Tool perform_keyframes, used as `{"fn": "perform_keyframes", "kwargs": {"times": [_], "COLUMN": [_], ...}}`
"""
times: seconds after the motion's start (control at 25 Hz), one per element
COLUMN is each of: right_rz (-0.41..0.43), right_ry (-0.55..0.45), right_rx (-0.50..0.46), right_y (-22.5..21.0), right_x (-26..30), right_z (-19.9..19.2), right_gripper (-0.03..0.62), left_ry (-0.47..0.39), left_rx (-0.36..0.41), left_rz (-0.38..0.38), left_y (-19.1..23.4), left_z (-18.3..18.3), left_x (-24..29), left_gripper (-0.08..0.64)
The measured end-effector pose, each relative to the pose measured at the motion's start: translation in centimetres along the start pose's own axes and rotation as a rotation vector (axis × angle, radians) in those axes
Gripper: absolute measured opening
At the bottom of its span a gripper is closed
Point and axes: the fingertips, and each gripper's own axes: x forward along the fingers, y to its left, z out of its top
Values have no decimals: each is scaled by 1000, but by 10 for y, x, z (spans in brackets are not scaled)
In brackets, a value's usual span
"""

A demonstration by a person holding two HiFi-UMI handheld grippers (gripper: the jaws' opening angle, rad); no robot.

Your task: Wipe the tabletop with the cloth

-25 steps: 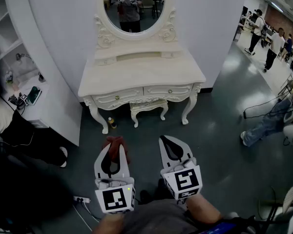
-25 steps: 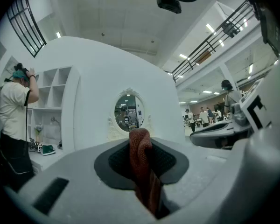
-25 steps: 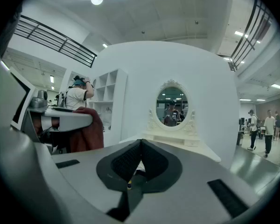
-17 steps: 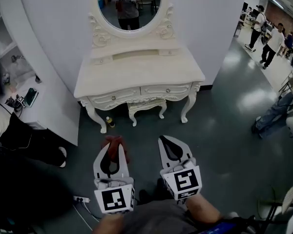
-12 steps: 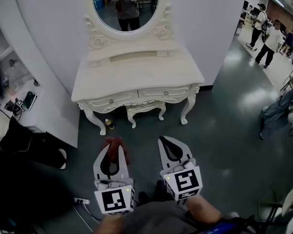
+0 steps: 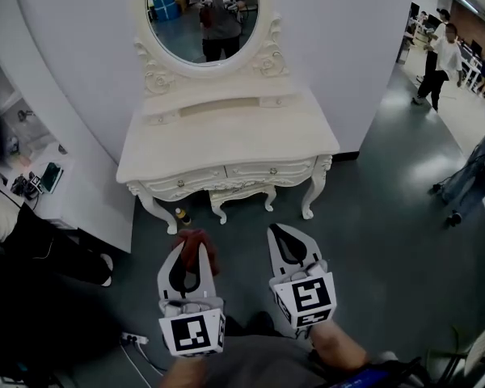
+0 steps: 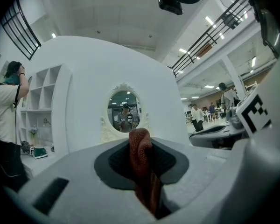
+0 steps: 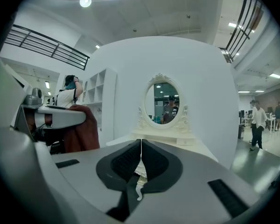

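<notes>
Rust-red cloth (image 7: 141, 157) is pinched between the closed jaws of the left gripper (image 6: 191, 247). One fold bunches above the tips and the rest hangs below. That looks like a carrying grip, firm enough to keep the fabric from slipping while leaving a loose wad to press flat later.

The right gripper (image 6: 283, 237) is held level just beside it, with its jaws brought together on nothing. It appears to be kept out of the way, since one tool is enough to wipe.

Both tools are low in front of the person, over grey floor and well apart from the cream tabletop (image 6: 226, 132). Judged from that, no wiping has begun and the table has yet to be reached.

An oval mirror (image 6: 200, 14) stands behind the tabletop above a raised back ledge (image 6: 218, 103). The ledge would likely stop any stroke pushed away from the front edge.

A stool (image 6: 241, 194) is tucked under the drawers, leaving standing room at the front. A small bottle (image 6: 181, 216) on the floor by the table's left front leg could be kicked on the way in.
</notes>
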Motion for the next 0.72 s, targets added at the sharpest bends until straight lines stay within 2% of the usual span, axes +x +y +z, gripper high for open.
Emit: {"fn": "perform_keyframes", "kwargs": {"times": [0.32, 0.56, 0.72], "right_rz": [30, 34, 31], "right_ry": [-3, 33, 61], "right_rx": [-4, -15, -12], "right_y": [-8, -7, -9], "right_x": [45, 88, 127], "right_z": [6, -3, -10], "right_gripper": [15, 15, 15], "left_ry": [-1, 51, 55], "left_rx": [-7, -41, -49], "left_rz": [47, 50, 52], "left_y": [24, 49, 72], "left_z": [0, -26, -40], "left_x": [35, 64, 99], "left_gripper": [75, 75, 75]}}
